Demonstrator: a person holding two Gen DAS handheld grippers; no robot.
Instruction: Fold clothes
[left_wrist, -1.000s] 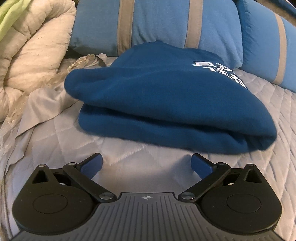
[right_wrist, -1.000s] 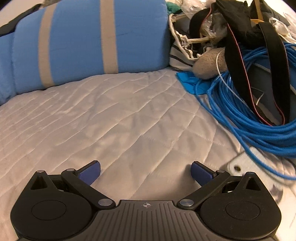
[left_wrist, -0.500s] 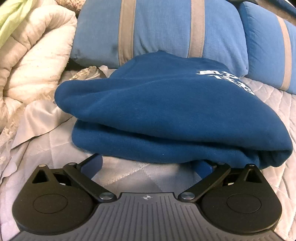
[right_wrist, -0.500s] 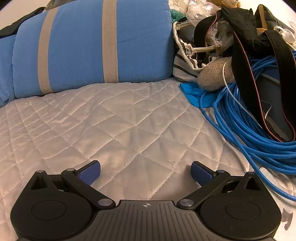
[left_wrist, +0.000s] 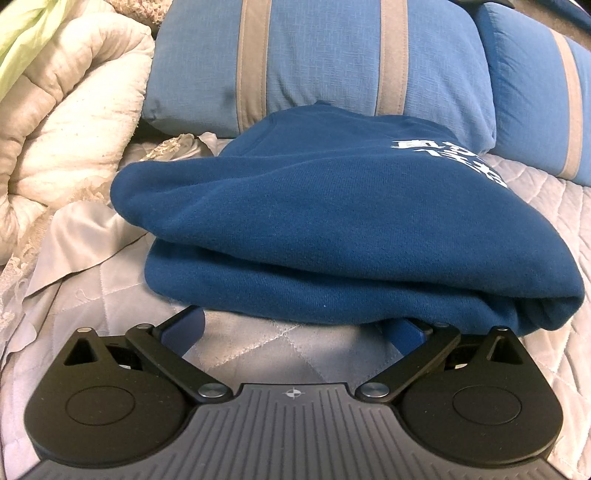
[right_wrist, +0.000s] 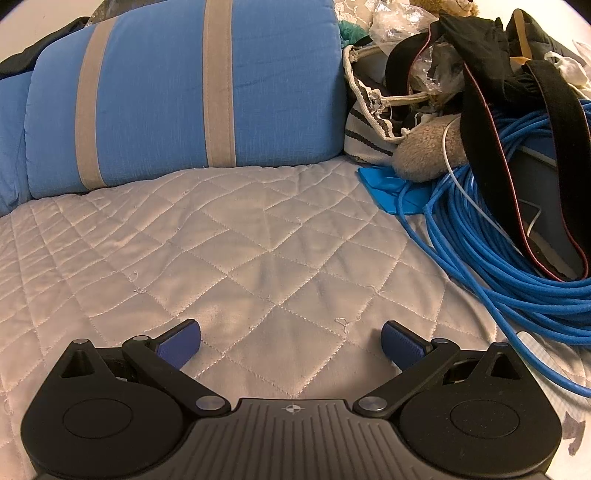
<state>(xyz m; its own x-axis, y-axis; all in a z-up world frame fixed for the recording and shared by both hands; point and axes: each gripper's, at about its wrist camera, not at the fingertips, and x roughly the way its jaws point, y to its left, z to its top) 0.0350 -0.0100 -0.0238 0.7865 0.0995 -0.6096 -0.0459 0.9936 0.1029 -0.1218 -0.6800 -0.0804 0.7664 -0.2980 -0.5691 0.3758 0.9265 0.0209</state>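
A dark blue sweatshirt (left_wrist: 332, 229) with white lettering lies folded in a thick bundle on the quilted bed cover (left_wrist: 291, 350). My left gripper (left_wrist: 295, 326) is open, low against the bundle's near edge. Its right pad (left_wrist: 406, 330) is partly tucked under the fabric; the left pad (left_wrist: 184, 328) stands beside the edge. In the right wrist view my right gripper (right_wrist: 291, 341) is open over bare quilt (right_wrist: 258, 251), holding nothing. The sweatshirt does not show in that view.
Blue pillows with grey stripes (left_wrist: 317, 62) (right_wrist: 184, 92) line the back. A cream duvet (left_wrist: 66, 140) is bunched at the left. At the right lie a coil of blue cable (right_wrist: 517, 266), black straps (right_wrist: 484, 125), a striped bag (right_wrist: 369, 122) and a blue glove (right_wrist: 388, 188).
My left gripper has moved forward to the folded sweatshirt until its right pad slid under the edge. The right gripper has crept forward over the quilt, still open.
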